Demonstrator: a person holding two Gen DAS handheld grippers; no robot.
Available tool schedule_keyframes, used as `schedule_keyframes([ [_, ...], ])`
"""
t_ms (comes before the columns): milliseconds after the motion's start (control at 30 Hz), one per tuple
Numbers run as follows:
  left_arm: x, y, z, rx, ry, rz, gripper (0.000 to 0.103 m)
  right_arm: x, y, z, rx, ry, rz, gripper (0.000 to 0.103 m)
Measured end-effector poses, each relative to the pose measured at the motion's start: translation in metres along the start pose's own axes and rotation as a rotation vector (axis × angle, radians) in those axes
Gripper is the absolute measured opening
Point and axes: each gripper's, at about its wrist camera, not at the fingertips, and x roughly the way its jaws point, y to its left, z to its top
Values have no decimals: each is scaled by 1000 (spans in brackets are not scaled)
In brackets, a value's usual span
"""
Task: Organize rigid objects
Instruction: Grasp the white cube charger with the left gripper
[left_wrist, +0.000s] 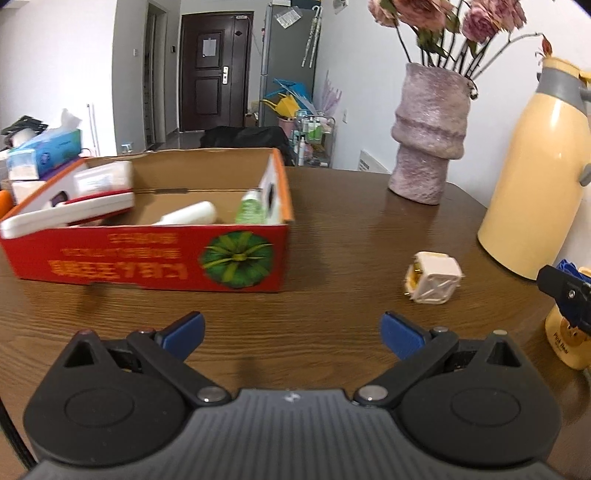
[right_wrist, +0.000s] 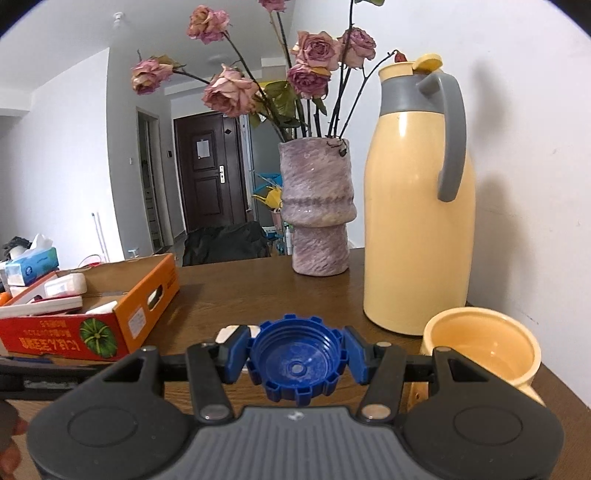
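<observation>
Right gripper (right_wrist: 296, 356) jaws clamped on blue cap (right_wrist: 295, 363); left gripper (left_wrist: 291, 332) jaws apart, empty. Risk: ribbed cap slipping out short of cardboard box (right_wrist: 122, 325).

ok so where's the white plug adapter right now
In the left wrist view the white plug adapter lies on the wooden table, right of the red cardboard box and in front of the purple vase.

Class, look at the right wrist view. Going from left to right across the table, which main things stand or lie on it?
Tissue box → red cardboard box → purple vase → yellow thermos jug → yellow cup.
</observation>
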Motion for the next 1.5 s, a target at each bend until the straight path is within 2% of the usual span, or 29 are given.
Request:
schedule_keyframes([
  [300, 30, -49, 6, 27, 1, -46, 103, 13, -19, 10, 18, -33, 28, 53],
  [567, 50, -85, 12, 57, -9, -77, 103, 30, -29, 19, 33, -26, 16, 53],
  [1133, 80, -108, 23, 87, 6, -89, 103, 60, -39, 26, 27, -41, -3, 53],
  [1200, 81, -109, 23, 92, 6, -95, 99, 63, -38, 26, 23, -33, 1, 53],
  [1233, 83, -110, 23, 97, 14, -106, 91, 65, -38, 25, 19, -29, 3, 53],
  [1267, 84, -110, 23, 103, 26, -116, 80, 66, -37, 25, 16, -27, 6, 53],
  [1300, 86, -110, 22, 110, 44, -133, 74, 67, -36, 24, 12, -26, 9, 53],
  [1333, 89, -110, 22, 116, 67, -150, 57, 67, -35, 24, 9, -26, 13, 53],
  [1433, 91, -106, 22, 102, 76, -156, 51, 66, -33, 22, -1, -27, 17, 53],
  [1467, 89, -105, 23, 98, 66, -161, 42, 66, -33, 22, -2, -25, 17, 53],
  [1500, 88, -104, 23, 98, 61, -163, 42, 67, -33, 21, -3, -22, 17, 53],
])
